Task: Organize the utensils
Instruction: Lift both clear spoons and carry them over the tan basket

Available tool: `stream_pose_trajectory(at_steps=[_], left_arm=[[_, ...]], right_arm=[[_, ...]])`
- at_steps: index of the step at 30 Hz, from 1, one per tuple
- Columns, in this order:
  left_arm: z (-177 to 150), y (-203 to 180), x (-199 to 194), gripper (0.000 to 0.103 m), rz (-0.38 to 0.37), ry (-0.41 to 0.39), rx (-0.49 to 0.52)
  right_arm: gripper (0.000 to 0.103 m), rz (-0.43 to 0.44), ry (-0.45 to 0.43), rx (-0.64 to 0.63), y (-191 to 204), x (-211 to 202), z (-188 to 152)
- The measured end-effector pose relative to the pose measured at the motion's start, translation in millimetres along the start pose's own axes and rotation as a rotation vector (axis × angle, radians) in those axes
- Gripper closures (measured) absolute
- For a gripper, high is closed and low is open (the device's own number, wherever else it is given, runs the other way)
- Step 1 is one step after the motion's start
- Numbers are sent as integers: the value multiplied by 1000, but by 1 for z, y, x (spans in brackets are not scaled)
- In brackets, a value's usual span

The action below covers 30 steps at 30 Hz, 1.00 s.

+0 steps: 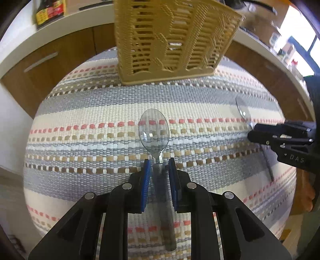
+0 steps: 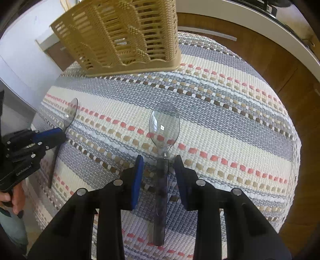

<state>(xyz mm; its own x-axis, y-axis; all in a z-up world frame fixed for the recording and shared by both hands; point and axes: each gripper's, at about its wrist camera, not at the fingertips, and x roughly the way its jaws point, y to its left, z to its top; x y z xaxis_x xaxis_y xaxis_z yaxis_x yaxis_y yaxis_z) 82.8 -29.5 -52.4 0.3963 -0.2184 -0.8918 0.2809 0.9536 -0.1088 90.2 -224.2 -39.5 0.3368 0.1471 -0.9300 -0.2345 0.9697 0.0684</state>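
Note:
Two clear plastic spoons lie on a striped woven mat. In the left wrist view, one spoon (image 1: pixel 154 132) points away from me with its handle running between my left gripper's (image 1: pixel 159 163) blue pads, which stand apart on either side of the neck, open. In the right wrist view, the other spoon (image 2: pixel 164 128) lies the same way between my right gripper's (image 2: pixel 159 160) open pads. Each gripper shows in the other's view: the right gripper (image 1: pixel 252 133) over its spoon (image 1: pixel 242 110), the left gripper (image 2: pixel 62 134) over its spoon (image 2: pixel 71 114). A tan slatted utensil basket (image 1: pixel 172 40) stands upright beyond both spoons.
The striped mat (image 1: pixel 100 112) covers a small table. Brown cabinet fronts (image 1: pixel 50 60) with a white countertop curve behind it. A dark bottle (image 1: pixel 50 12) stands on the counter at the far left. The basket also shows in the right wrist view (image 2: pixel 124 36).

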Motion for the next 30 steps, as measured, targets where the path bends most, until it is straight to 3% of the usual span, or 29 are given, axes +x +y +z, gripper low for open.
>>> stream_pose_trajectory(at_steps=[1,4,8,18,23,30], left_arm=[[1,-4,1,90,18,7,18],[2,-15,3,92,67,1,64],[3,-18,-13,93,21,-78,49],[39,-13,-118,93,-51,-430,43],[60,-10,-159,92,-80,-615,14],[90,-7,-181,92,-111,-765,-44]], right_arm=[[75,-13,2,-12,3,0,-1],[93,-89,-11,-66,18,1,-4],[93,-44,-50,-54,19,-11,-4],[93,97,-363,-70,24,-113,24],[93,113,-491,-9,25,-151,53],[93,110,-651,46,12,-175,91]])
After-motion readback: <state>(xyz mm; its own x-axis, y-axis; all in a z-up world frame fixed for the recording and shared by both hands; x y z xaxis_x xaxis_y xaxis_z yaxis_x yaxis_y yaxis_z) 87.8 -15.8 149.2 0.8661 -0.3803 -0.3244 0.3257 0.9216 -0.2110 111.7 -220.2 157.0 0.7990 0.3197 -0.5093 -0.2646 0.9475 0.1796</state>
